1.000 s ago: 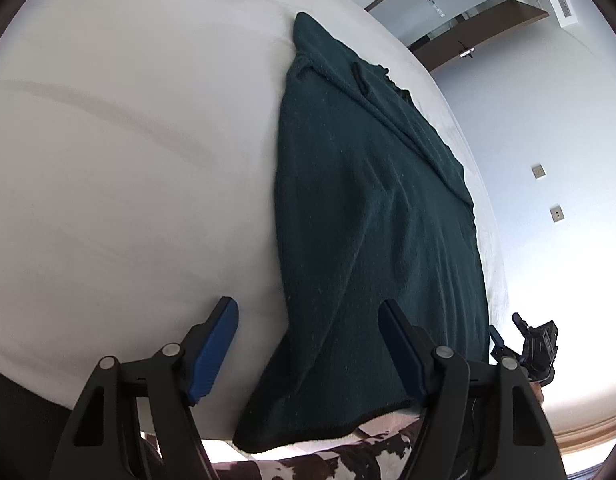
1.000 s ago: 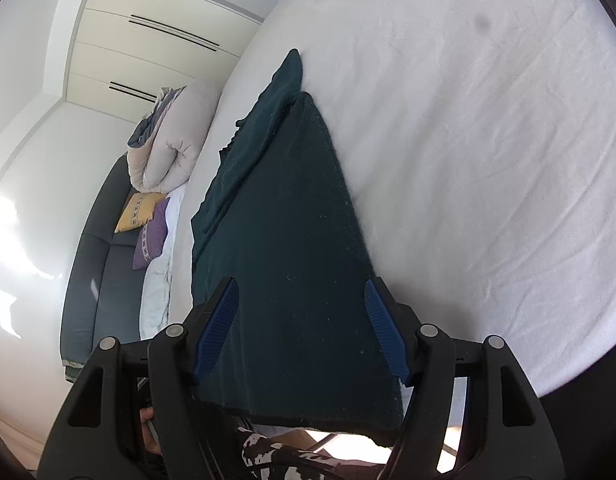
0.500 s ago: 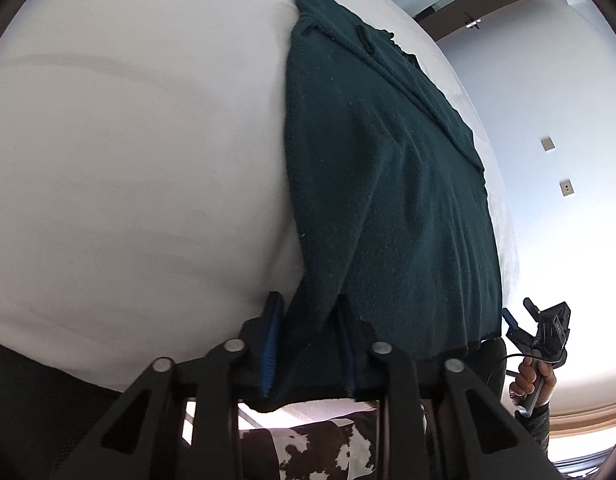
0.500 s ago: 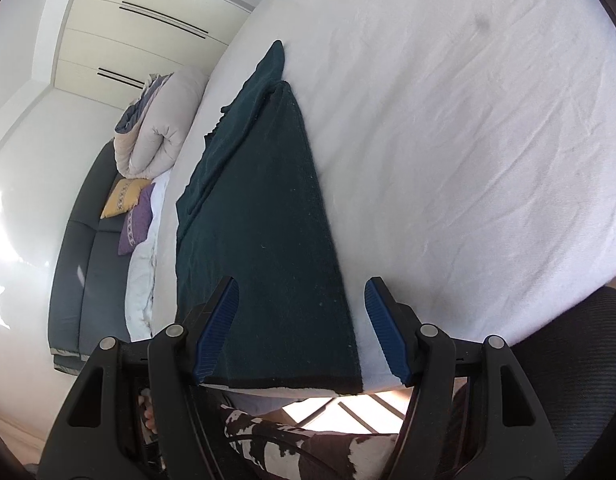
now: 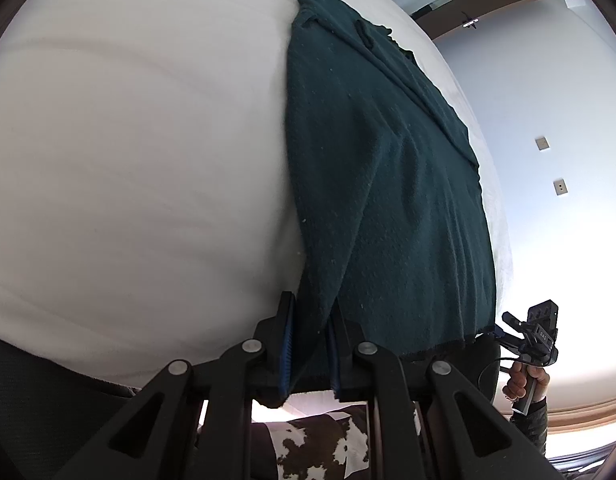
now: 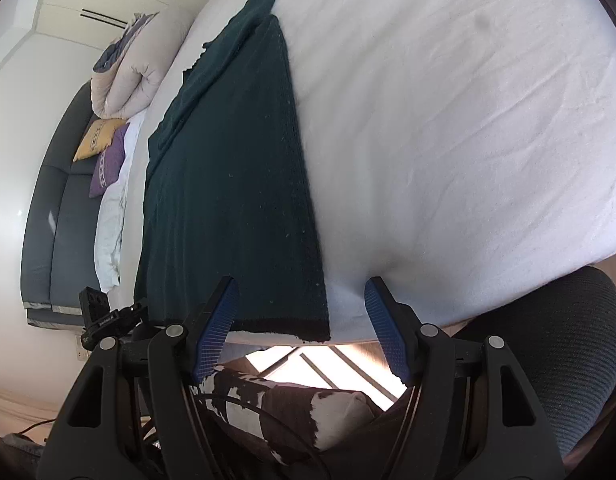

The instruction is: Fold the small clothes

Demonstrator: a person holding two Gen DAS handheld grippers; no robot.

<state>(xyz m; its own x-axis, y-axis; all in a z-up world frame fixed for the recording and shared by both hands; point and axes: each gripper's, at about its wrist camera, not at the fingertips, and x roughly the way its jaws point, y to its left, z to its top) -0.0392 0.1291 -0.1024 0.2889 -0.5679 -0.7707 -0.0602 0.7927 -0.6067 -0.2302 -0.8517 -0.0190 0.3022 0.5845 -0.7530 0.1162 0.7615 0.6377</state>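
A dark green knitted garment (image 5: 388, 180) lies flat and lengthwise on the white bed (image 5: 128, 160), its hem at the near edge. My left gripper (image 5: 310, 322) has the near left corner of the hem between its blue pads; the jaws are closing and pinch the cloth. In the right wrist view the same garment (image 6: 236, 160) ends in a black-edged hem. My right gripper (image 6: 301, 294) stands open over the near right corner, with the pads apart from the cloth. A hand holds the right gripper (image 5: 528, 336) at the bed's edge.
A rolled cream duvet (image 6: 136, 64) lies at the far end of the bed (image 6: 448, 120). Beyond it stands a grey sofa (image 6: 56, 208) with yellow (image 6: 98, 138) and purple (image 6: 108, 168) cushions. A dark office chair (image 6: 568, 340) sits at the near right. Cow-patterned legs (image 6: 288, 400) are below.
The left jaws have gone from wide open to pinched on the garment's near left corner. The right gripper has shifted towards the near right corner and stays open.
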